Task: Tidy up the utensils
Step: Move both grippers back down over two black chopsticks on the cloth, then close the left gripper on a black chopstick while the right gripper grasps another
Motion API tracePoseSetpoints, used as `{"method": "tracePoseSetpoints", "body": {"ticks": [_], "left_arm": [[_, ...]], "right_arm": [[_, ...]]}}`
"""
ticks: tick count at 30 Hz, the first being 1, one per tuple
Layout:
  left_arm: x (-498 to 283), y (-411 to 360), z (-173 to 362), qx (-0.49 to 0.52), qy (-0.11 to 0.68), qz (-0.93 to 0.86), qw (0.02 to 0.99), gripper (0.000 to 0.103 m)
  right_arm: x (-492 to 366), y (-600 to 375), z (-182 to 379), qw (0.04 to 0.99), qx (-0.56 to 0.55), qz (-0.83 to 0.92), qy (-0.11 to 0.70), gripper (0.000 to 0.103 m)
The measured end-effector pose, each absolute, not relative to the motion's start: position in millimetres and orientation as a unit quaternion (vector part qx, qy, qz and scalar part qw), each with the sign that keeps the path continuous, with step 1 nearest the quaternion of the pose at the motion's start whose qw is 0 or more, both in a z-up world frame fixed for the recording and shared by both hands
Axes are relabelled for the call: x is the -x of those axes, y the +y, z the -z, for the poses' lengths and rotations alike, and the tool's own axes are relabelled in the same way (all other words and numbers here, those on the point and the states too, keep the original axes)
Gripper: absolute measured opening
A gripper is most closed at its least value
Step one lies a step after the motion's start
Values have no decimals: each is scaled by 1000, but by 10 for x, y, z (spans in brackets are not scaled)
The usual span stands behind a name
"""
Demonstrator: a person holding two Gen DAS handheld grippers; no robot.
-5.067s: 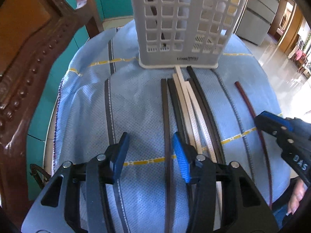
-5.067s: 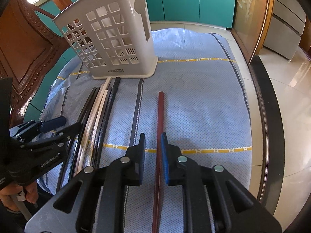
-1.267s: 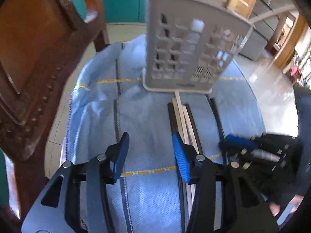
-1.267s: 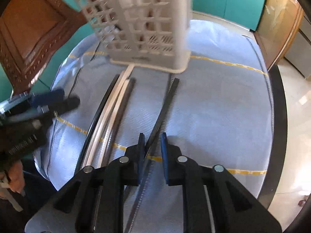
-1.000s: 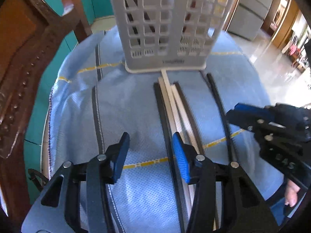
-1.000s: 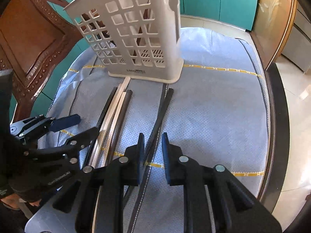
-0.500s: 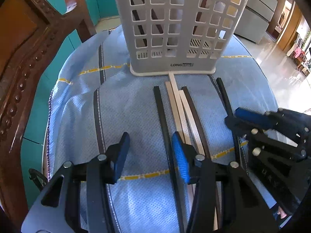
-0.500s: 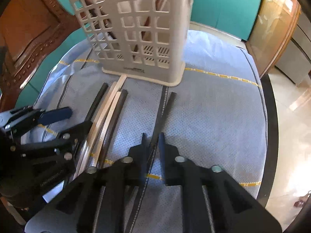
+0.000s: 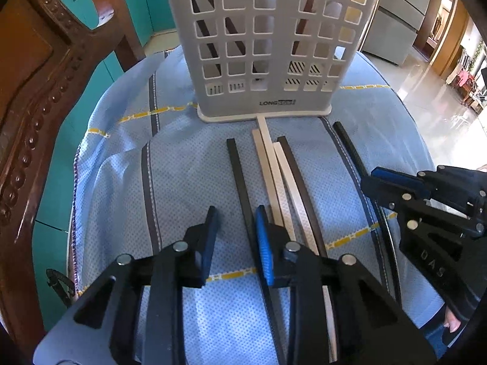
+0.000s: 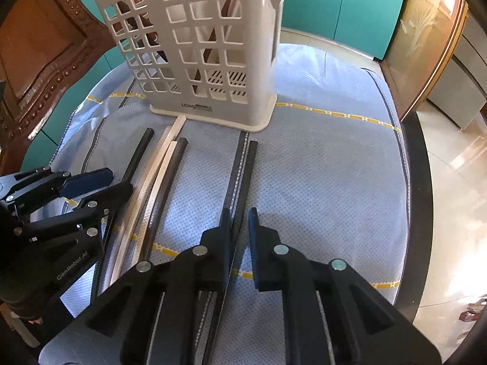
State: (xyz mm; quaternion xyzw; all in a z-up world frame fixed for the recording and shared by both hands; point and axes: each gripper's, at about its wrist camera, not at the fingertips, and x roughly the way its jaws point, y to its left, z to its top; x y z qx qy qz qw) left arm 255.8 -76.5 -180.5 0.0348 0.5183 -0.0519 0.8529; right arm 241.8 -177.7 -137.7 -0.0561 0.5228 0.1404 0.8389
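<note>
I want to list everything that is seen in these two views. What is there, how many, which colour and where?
basket: one, white, standing at the far end of the cloth
sticks in basket: several, dark, leaning inside; count unclear
black sticks: two, lying on the cloth, one at each side of the group
cream sticks: three, side by side in the middle
brown stick: one, dark, beside the cream ones
cloth: one, blue with yellow and dark stripes
chair: one, brown wood, at the left
cabinets: teal, behind
left gripper: black and blue, open, just been closing, black stick between
right gripper: nearly closed around the other black stick; contact unclear
</note>
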Motion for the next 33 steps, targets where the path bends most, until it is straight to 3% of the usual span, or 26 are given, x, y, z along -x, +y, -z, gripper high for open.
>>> {"method": "tracePoseSetpoints", "body": {"ticks": [6,17,25,29,33], "left_arm": [[-2583,-651,1781,-31,519,45,853,39],[-2610,-583,1789,-27,519,46,853,39],[-2614,-576,1787,-27,519,47,853,38],[-2626,-579,1788,-24,518,52,853,34],[-2660,-563,1777,-23,516,51,855,10]], "right_arm": [[-2424,-1782,1385,841,59,-132,522,17],[-2383,-1710,1402,845,75,-125,514,28],[-2376,-1729,1402,848,71,-116,511,28],[-2395,-1765,1397,848,55,-122,512,9],[-2420,-1776,1380,848,45,-129,512,8]]}}
